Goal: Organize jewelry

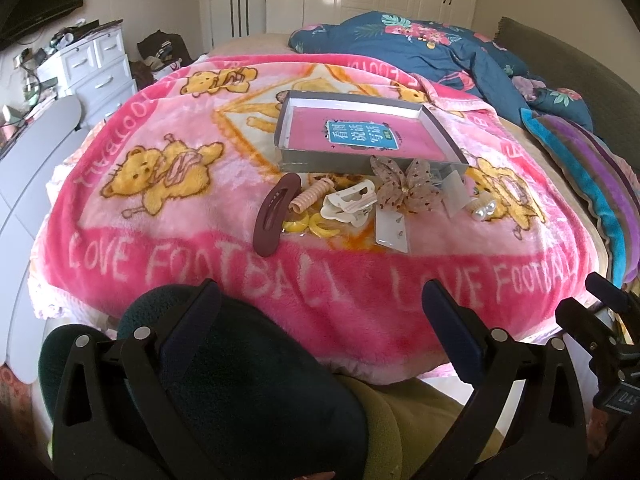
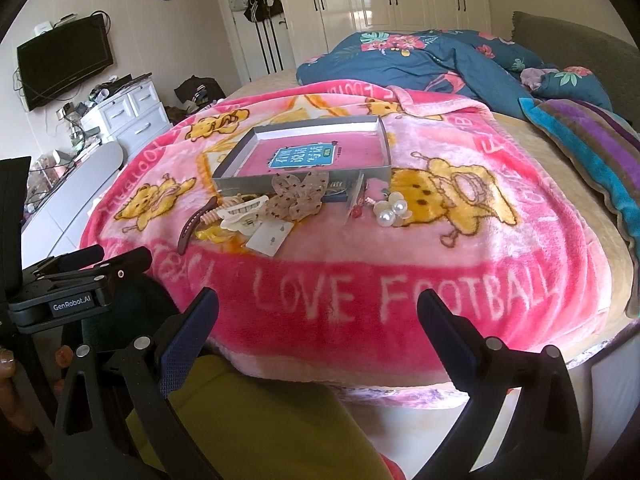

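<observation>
On the bed's fluffy pink blanket (image 1: pixel 168 216), near its front edge, we see jewelry heaped before a shallow grey box (image 1: pixel 360 128): maroon oval clip (image 1: pixel 274 216), gauzy bow (image 1: pixel 404 184), glossy pearls (image 2: pixel 390 212). Our left tongs (image 1: pixel 320 304) and right tongs (image 2: pixel 318 312) gape wide, empty.

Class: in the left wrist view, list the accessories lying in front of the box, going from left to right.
Maroon hair clip → spiral hair tie → cream claw clip → mesh bow → pearl piece.

2 wrist cams, bed-edge, facing blanket (image 1: pixel 168 240)
</observation>
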A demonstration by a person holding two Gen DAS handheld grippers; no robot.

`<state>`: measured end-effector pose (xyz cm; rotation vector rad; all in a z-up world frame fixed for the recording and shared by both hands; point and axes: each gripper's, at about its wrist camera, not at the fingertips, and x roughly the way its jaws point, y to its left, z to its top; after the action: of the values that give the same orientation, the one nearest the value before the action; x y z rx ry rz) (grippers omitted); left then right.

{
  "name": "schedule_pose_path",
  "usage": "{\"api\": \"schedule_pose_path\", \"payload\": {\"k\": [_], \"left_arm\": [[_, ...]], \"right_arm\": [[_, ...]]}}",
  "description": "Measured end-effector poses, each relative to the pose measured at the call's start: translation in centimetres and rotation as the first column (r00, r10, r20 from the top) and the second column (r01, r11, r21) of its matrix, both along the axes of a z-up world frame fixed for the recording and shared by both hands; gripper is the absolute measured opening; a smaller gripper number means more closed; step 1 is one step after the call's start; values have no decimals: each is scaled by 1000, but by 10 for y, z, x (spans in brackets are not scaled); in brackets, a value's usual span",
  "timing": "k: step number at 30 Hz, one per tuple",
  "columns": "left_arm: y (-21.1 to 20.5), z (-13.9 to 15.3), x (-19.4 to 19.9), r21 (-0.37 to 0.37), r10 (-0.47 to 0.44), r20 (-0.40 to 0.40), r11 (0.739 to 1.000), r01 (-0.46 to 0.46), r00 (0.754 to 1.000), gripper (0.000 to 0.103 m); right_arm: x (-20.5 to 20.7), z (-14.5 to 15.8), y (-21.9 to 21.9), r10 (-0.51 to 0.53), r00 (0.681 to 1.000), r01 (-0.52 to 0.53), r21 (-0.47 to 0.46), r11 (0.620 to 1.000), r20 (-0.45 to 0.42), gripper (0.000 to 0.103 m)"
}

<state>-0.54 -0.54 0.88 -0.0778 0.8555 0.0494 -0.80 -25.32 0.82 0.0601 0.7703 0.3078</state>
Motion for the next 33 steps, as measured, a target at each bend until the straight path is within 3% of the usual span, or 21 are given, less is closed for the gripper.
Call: {"api": "schedule_pose_path", "payload": {"k": [25,33], "left_arm": [[-4,10,3,4,0,-7,1000,0,1000,94],[27,5,18,-3,49,-11,999,-49,999,94]], "right_arm": [[1,2,4,7,1000,-7,8,1000,1,99],[30,8,6,2,1000,-2,28,1000,-10,99]]}}
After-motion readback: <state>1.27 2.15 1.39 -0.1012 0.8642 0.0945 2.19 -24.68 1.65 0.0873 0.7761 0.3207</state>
